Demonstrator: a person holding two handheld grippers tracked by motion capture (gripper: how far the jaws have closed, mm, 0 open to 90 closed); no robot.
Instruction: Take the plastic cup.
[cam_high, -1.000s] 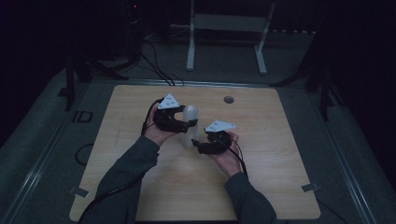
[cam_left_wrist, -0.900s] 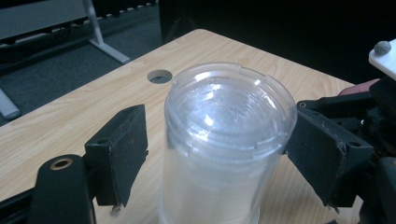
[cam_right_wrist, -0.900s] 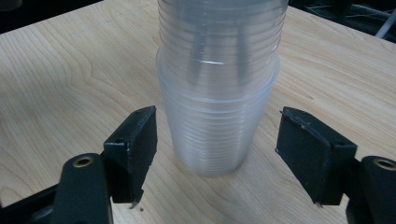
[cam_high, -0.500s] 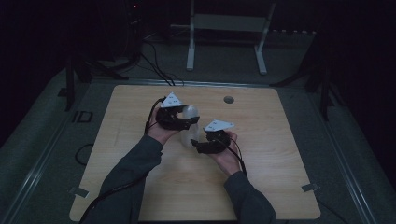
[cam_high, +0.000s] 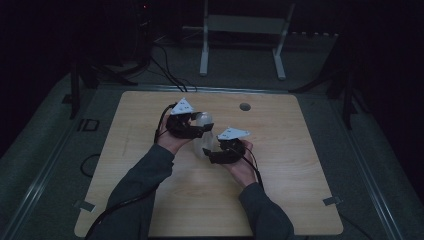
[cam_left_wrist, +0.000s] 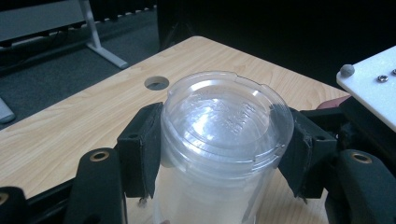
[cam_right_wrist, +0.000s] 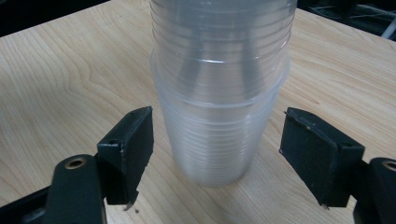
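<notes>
1. A stack of clear plastic cups (cam_high: 204, 135) stands near the middle of the high view, on the wooden table (cam_high: 310, 190), between the two grippers.
2. Its long axis runs straight up from the tabletop. In the right gripper view the lower cup (cam_right_wrist: 217, 140) narrows toward the table, so its base is down, and an upper cup (cam_right_wrist: 222, 32) sits nested inside it.
3. In the left gripper view a clear lid (cam_left_wrist: 226, 116) caps the top of the stack and faces upward.
4. The left gripper (cam_high: 197, 131) has just been closing, and both black pads press on the upper cup's wall just under the lid: it is clamped on the stack.
5. The right gripper (cam_high: 209, 154) has just been opening; its jaws stand apart on either side of the lower cup, with clear gaps, so that cup is released.
6. The top of the stack is cut off by the upper edge of the right gripper view, and its base by the lower edge of the left gripper view.
7. In the dim high view the cups are a pale blur, and their number cannot be told.
</notes>
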